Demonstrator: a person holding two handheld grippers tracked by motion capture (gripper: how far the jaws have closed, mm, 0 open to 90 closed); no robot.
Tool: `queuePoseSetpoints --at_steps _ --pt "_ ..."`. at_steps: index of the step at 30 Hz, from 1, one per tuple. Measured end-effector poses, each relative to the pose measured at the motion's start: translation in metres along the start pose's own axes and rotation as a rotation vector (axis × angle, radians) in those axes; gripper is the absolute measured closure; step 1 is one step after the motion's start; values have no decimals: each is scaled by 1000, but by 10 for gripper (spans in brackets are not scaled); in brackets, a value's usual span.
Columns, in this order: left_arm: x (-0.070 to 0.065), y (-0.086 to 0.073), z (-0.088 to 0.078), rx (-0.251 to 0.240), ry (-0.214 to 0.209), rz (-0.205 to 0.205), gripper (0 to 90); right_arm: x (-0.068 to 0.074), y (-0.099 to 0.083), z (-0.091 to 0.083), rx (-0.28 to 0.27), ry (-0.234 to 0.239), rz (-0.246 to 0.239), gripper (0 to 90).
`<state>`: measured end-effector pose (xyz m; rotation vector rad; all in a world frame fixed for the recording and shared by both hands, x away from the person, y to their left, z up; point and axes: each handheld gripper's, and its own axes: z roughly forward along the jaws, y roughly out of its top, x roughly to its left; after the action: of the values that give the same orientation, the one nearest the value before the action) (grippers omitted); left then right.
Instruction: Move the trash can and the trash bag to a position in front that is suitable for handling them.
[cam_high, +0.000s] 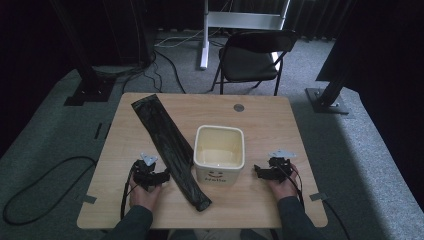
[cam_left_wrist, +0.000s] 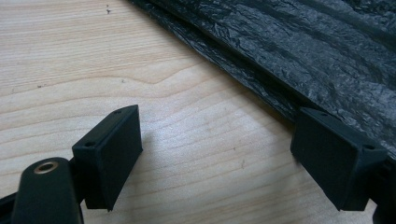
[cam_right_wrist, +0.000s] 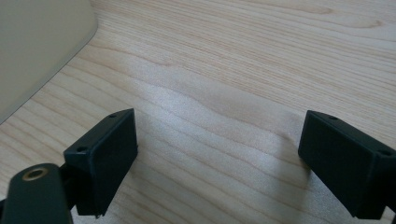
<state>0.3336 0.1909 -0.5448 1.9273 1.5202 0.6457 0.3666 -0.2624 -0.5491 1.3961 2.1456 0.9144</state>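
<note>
Left gripper (cam_high: 162, 176) is lying low on the table (cam_high: 150, 205), jaws spread, nothing between them, tips just beside the black bag (cam_high: 167, 142) edge. Cream bin (cam_high: 219, 152) is sitting centre. Right gripper (cam_high: 257, 171) is resting jaws spread, facing the bin, bare wood around it.

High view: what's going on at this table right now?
A person sits at the wooden table with a gripper in each hand. Both grippers rest open and hold nothing. The left gripper sits beside a long folded black plastic bag, the right gripper beside a cream square bin. The bag lies flat left of the bin, untouched.
</note>
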Motion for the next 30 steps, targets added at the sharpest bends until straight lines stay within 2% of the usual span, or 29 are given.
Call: queuePoseSetpoints --at_steps 4,8,11,12,13,14,16,18,19,21,22,24,27,30 --pt "-1 0 -1 -1 1 -4 178 0 0 0 0 -1 1 112" --pt "-4 0 -3 -3 -16 13 342 0 0 -1 -5 12 -12 165" --pt "-7 1 -6 4 -36 32 487 1 0 -4 -10 25 -25 283" --pt "-7 2 -7 9 -43 38 487 1 0 -4 -10 25 -25 283" --pt "-8 2 -8 13 -50 42 521 1 1 -4 -10 29 -31 326" --pt "-7 2 -8 11 -74 30 555 2 2 -7 1 44 -44 424" --pt "-5 2 -9 6 -129 11 581 3 2 -7 1 50 -50 456" --pt "-7 2 -9 12 -144 18 639 7 2 -9 4 87 -61 532" --pt "-7 5 -12 4 -173 15 644 8 2 -10 3 103 -58 548" --pt "-9 11 -19 -29 -206 42 653 12 5 -12 -1 118 -71 558" --pt "-9 11 -19 -29 -206 42 653 12 5 -12 -1 118 -71 558" --pt "-12 16 -22 -50 -245 63 653 18 8 -17 0 146 -78 551" --pt "-17 22 -24 -66 -252 82 659 25 11 -22 -4 153 -103 550" --pt "-23 29 -25 -83 -259 95 657 26 18 -25 -17 170 -102 551"
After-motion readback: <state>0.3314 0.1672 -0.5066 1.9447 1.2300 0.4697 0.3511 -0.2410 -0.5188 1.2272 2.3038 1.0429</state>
